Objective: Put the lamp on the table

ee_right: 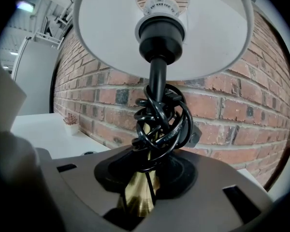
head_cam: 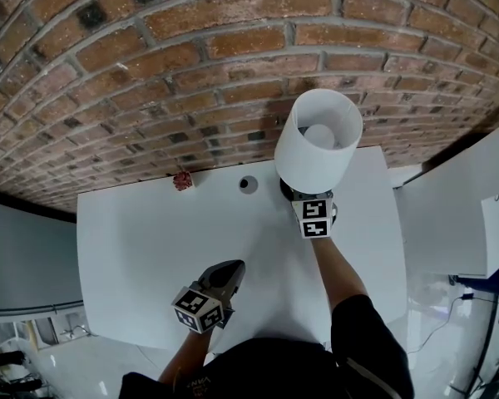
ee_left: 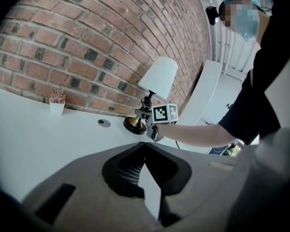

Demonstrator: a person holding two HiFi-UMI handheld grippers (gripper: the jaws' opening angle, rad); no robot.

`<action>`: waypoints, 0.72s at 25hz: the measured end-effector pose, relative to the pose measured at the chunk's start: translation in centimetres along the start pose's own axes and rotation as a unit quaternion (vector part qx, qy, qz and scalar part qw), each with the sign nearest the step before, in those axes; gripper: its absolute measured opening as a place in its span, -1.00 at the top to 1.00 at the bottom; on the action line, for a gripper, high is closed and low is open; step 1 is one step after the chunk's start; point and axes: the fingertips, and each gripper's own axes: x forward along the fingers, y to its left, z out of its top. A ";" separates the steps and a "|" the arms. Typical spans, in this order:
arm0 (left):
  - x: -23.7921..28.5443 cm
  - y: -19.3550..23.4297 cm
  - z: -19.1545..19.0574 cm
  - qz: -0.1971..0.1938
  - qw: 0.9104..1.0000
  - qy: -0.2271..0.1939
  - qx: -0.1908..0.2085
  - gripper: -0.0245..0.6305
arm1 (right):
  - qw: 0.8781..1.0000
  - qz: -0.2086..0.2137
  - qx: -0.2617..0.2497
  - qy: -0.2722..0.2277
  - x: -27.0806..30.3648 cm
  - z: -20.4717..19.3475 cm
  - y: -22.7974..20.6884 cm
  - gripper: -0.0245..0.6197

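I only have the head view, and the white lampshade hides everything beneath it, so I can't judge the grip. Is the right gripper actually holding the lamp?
Observer: Yes. The right gripper view shows the right gripper shut on the flared brass stem of the white-shaded table lamp.
Operator: Anything loose on it?
Observer: A black power cord is coiled round the stem, just above the jaws.
Operator: Is it down yet?
Observer: In the left gripper view its round dark base appears to sit on the white table, with the lamp upright.
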 end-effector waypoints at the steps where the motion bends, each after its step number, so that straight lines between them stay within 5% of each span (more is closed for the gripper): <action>1: 0.1 0.0 0.1 -0.002 1.000 0.001 0.001 0.93 | 1.000 0.004 0.001 0.000 0.0 0.0 0.0 0.60; 18: -0.3 -0.9 0.1 -0.011 1.000 -0.004 0.014 0.93 | 0.999 0.018 0.029 0.020 -3.1 -1.8 0.7 0.40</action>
